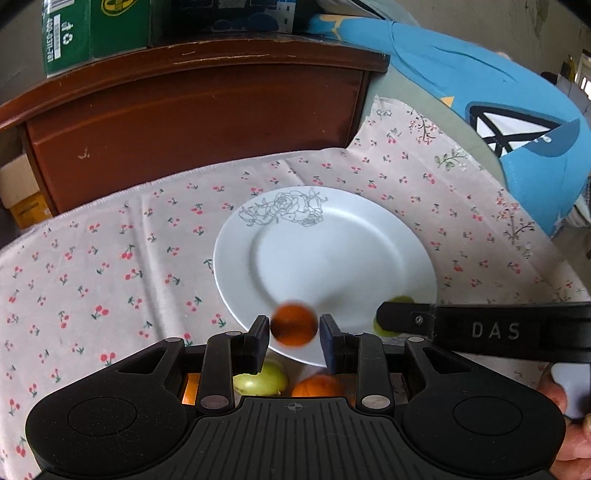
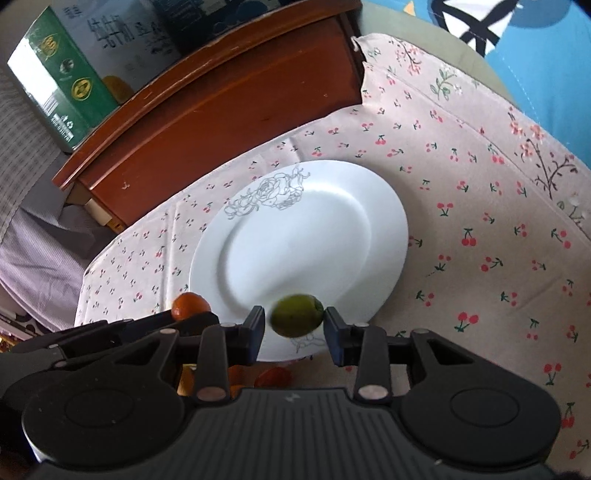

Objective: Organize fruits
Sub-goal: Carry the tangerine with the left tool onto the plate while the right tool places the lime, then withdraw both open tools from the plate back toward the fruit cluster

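A small orange fruit [image 1: 294, 325], blurred, hangs between the fingers of my left gripper [image 1: 295, 326] over the near rim of the white plate [image 1: 332, 251]. A thin gap shows at its right pad, so the jaws stand open. In the right wrist view a green fruit [image 2: 297, 315], also blurred, sits between the fingers of my right gripper [image 2: 294, 317] above the plate [image 2: 295, 240] with a gap at the left pad; those jaws are open too. The two grippers are side by side, and the orange fruit [image 2: 190, 304] shows to the left.
A green fruit [image 1: 260, 380] and an orange one [image 1: 317, 386] lie on the cherry-print cloth [image 1: 110, 258] under my left gripper. A brown wooden cabinet [image 1: 184, 122] with boxes [image 1: 92, 29] stands behind. Blue bedding [image 1: 480, 92] lies at the right.
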